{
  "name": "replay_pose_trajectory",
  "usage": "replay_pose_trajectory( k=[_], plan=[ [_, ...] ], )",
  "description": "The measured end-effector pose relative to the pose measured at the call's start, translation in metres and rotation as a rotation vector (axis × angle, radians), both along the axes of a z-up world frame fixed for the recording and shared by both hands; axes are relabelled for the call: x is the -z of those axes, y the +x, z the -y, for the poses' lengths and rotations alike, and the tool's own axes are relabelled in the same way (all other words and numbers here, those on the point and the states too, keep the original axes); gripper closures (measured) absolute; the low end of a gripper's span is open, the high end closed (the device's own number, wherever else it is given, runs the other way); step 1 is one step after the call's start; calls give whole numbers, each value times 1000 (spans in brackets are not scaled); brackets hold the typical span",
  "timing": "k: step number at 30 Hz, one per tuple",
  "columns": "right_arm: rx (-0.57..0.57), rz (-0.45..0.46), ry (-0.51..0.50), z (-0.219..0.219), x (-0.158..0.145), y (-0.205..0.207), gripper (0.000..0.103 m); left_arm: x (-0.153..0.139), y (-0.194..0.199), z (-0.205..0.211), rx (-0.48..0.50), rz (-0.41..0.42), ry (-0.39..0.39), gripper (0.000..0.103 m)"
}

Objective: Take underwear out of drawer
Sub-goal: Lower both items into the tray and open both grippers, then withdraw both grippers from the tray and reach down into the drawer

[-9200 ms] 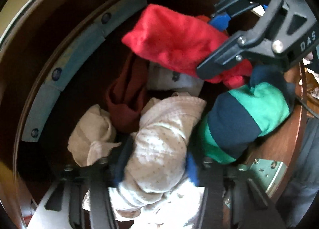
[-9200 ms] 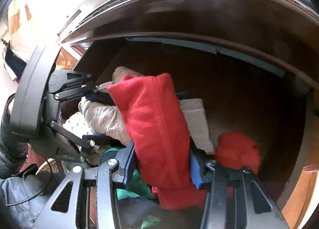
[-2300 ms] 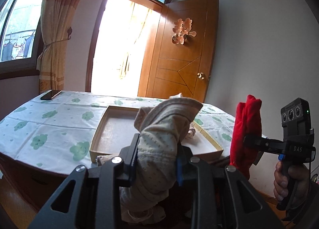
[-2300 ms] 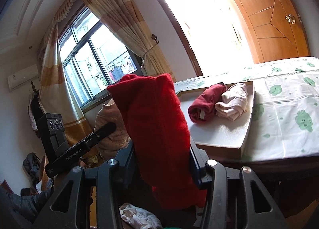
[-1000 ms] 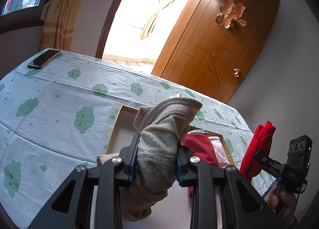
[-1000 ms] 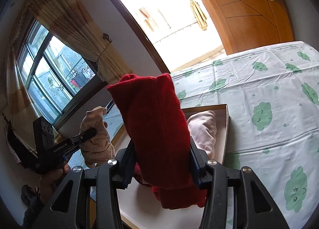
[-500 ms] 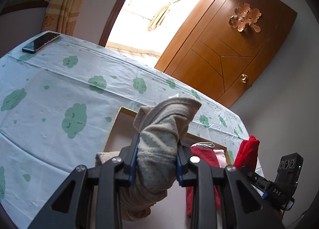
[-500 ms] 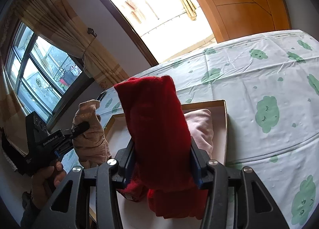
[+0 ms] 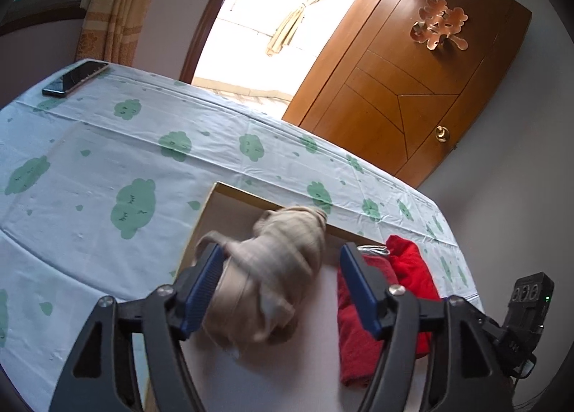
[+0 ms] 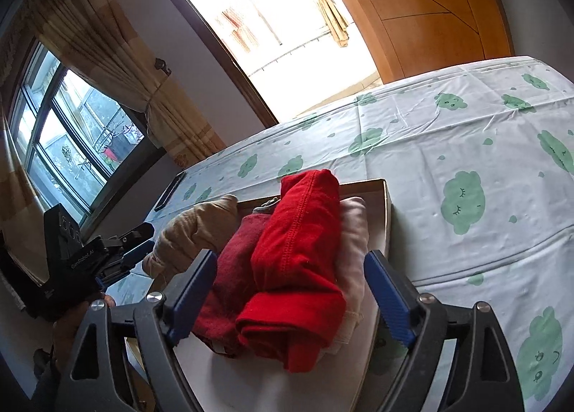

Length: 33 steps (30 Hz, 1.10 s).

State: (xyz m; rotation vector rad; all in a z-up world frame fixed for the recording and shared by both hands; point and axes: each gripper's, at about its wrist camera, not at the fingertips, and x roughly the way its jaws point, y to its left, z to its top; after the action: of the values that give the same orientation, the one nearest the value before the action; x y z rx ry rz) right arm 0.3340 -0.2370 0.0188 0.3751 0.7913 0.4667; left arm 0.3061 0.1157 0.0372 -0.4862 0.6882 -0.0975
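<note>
beige underwear [image 9: 276, 268] blurred, pink pair [image 10: 353, 254] half-hidden

I'm working in a home, a lived-in room: a panelled wooden door [image 9: 405, 96] with a paper ornament [image 9: 439, 29], tied-back curtains [image 10: 158, 103] at the window [image 10: 68, 146], and a cloud-print cloth [image 9: 107, 168] over my table, a phone [image 9: 75, 78] lying on it.
</note>
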Motion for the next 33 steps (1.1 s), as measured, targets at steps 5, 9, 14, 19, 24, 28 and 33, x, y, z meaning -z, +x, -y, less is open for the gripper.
replay_pose_trajectory(
  k=[5, 9, 14, 19, 24, 28, 33],
  plan=[
    [14, 7, 35, 15, 0, -24, 15, 4, -19, -2, 14, 16, -25, 34],
    [2, -6, 75, 23, 5, -47, 15, 10, -37, 4, 39, 31, -4, 34],
    [-2, 18, 95, 33, 8, -80, 15, 9, -66, 8, 64, 76, 5, 34],
    [-22, 57, 105, 39, 9, -114, 14, 4, -100, 14, 94, 125, 24, 34],
    [-50, 63, 93, 41, 20, -144, 14, 9, -135, 26, 139, 150, 51, 34],
    [-68, 54, 77, 42, 31, -163, 14, 19, -157, 36, 178, 148, 68, 34],
    [-95, 36, 52, 43, 45, -183, 13, 36, -184, 50, 225, 139, 102, 34]
  ],
)
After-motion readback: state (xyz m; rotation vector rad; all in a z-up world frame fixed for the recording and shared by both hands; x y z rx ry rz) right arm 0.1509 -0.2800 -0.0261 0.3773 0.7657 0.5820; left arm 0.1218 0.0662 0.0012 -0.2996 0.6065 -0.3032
